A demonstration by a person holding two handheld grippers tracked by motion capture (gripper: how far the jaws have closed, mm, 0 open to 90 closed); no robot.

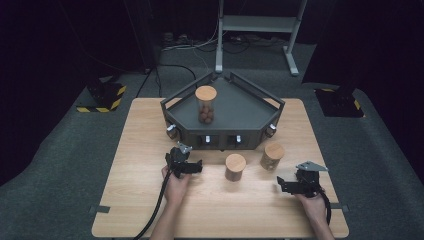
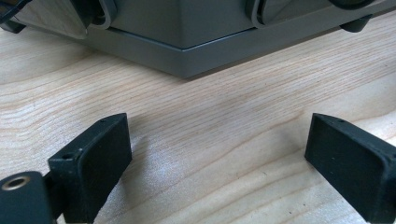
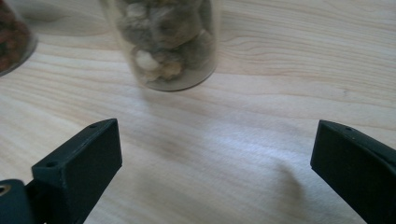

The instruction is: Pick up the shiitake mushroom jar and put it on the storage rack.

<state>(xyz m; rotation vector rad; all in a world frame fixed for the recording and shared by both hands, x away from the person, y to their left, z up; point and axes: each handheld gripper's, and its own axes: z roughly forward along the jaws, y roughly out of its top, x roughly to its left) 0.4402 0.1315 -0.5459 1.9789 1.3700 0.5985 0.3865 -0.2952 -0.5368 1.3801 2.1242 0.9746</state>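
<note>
Wooden table point(image 1: 150, 200) carries everything — at its far side stands a dark grey angular tray point(image 1: 240, 107) with one cork-lidded glass jar point(image 1: 206, 104) of brown lumps inside. Two more cork-lidded jars stand on the bare wood in front of it: one point(image 1: 235, 166) near the middle, the other point(image 1: 272, 156) just right of it. Left gripper point(image 1: 186, 161) rests near the tray's front, jaws spread, nothing between. Right gripper point(image 1: 287, 184) sits apart from the right jar — jaws wide, nothing between them.
</note>
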